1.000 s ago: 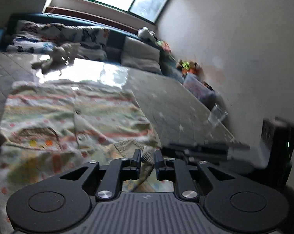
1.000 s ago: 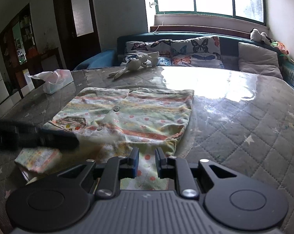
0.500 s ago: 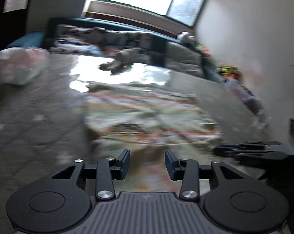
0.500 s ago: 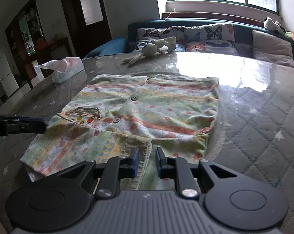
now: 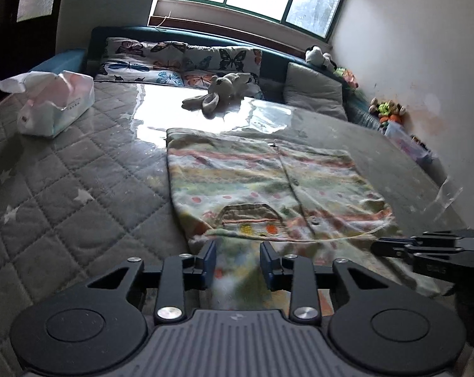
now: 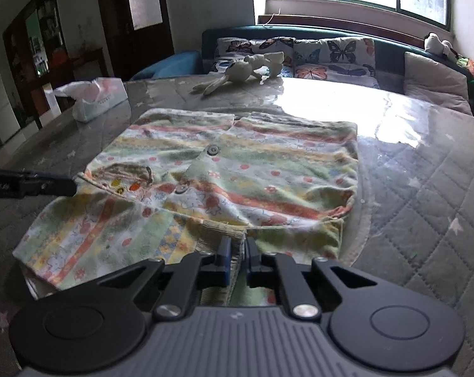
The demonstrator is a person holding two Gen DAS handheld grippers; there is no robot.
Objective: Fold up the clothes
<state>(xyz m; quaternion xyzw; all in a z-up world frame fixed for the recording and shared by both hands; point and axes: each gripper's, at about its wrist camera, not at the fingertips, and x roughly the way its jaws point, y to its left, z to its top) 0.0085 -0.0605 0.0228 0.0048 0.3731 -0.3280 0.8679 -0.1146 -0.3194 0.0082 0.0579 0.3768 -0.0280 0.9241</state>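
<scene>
A striped, dotted child's shirt point(image 5: 268, 185) with a small pocket lies flat on the quilted table, its near part folded over; it also shows in the right wrist view point(image 6: 224, 176). My left gripper point(image 5: 237, 262) is open and empty, just above the shirt's near left edge. My right gripper point(image 6: 237, 256) is shut on the ribbed cuff point(image 6: 219, 235) of the shirt at its near edge. The right gripper shows at the right in the left wrist view point(image 5: 431, 248); the left gripper shows at the left in the right wrist view point(image 6: 29, 183).
A tissue pack point(image 5: 54, 106) sits at the table's far left, also in the right wrist view point(image 6: 95, 95). A plush rabbit point(image 5: 221, 92) lies at the far edge. A sofa with butterfly cushions point(image 6: 315, 53) stands behind. A wall point(image 5: 425, 62) is to the right.
My left gripper has let go of the cloth, opened, and swung left to the shirt's near left edge. My right gripper stays shut on the cuff and has moved slightly forward.
</scene>
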